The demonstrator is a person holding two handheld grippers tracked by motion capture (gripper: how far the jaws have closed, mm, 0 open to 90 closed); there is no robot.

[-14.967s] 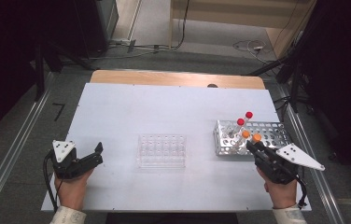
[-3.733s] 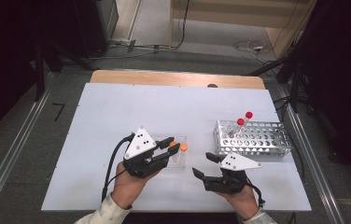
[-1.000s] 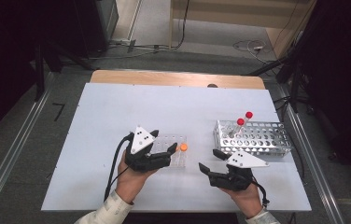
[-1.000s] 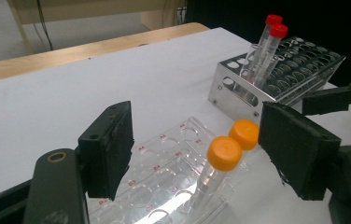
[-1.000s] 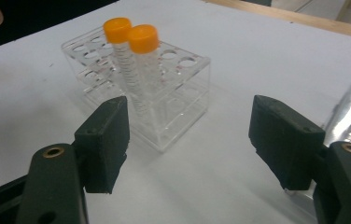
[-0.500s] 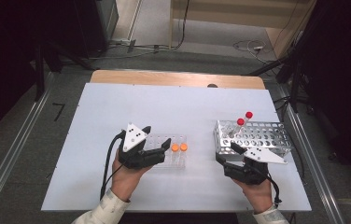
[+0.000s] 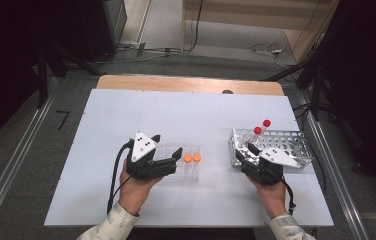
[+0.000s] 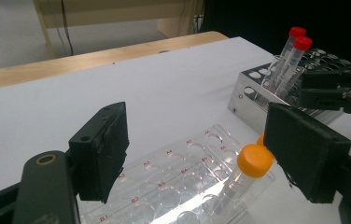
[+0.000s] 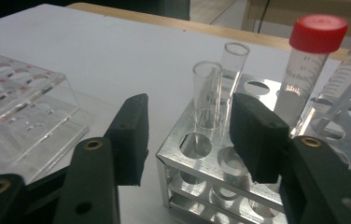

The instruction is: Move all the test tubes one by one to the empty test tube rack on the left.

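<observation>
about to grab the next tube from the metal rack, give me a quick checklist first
1. Right gripper lined up on an uncapped tube: ok; the jaws have just been closing, with the tube between them.
2. Pads pressing on that tube: not ok, a gap shows on both sides.
3. Red-capped tubes clear of the jaws: ok, they stand beside the far jaw.
4. Metal rack flat on the table: ok.
5. Free wells in the clear rack: ok, two orange-capped tubes placed, other wells empty.
6. Left gripper steadying the clear rack: cannot tell.

White table (image 7: 126, 110), clear rack (image 7: 176, 161), metal rack (image 7: 296, 145)
</observation>
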